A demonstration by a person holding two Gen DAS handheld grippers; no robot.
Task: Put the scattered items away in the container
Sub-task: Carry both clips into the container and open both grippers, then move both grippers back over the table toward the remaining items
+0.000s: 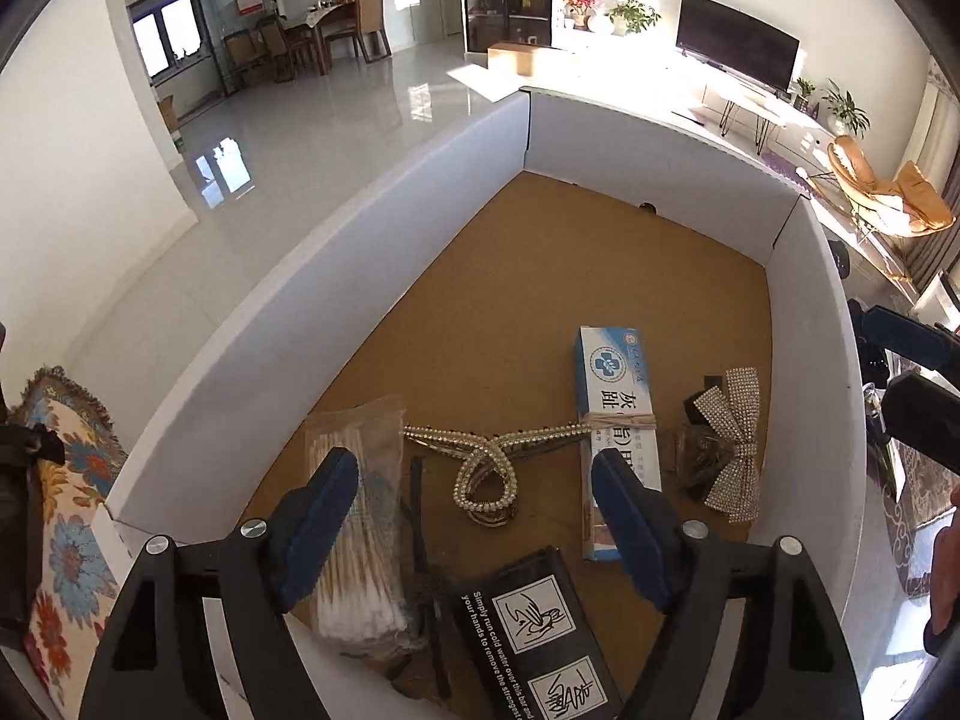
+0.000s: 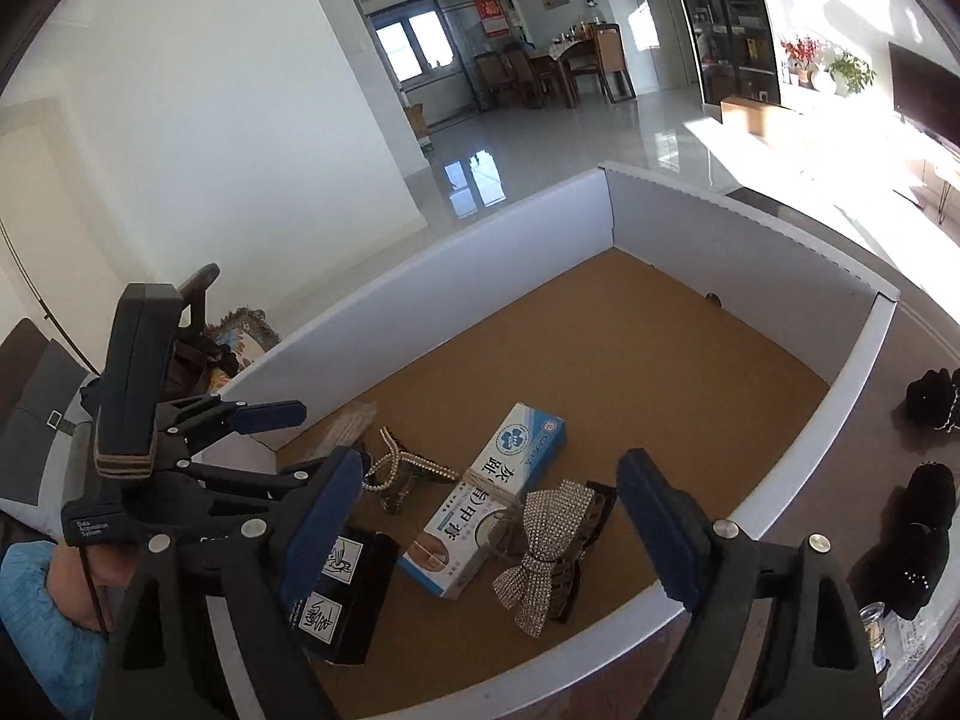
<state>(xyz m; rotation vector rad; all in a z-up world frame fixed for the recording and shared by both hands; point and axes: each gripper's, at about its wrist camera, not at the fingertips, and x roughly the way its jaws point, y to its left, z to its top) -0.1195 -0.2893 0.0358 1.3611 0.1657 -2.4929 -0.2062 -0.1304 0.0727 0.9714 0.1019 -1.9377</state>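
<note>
Container [image 1: 336,300] is holding swab packet [image 1: 360,516], pearl clip [image 1: 486,474], ointment box [image 1: 612,408], bow clip [image 1: 729,444]. Left gripper [image 1: 480,510] and right gripper [image 2: 492,516] are hanging spread, gripping nothing. Black items [image 2: 927,504] are waiting outside: approaching wide, pinching centrally advised.

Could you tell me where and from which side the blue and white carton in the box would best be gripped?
Probably across the narrow width of the blue and white carton, at its bare top half beyond the twine band, coming straight down from above. It lies flat on the box floor, and the rhinestone bow clip crowds its lower end.
</note>
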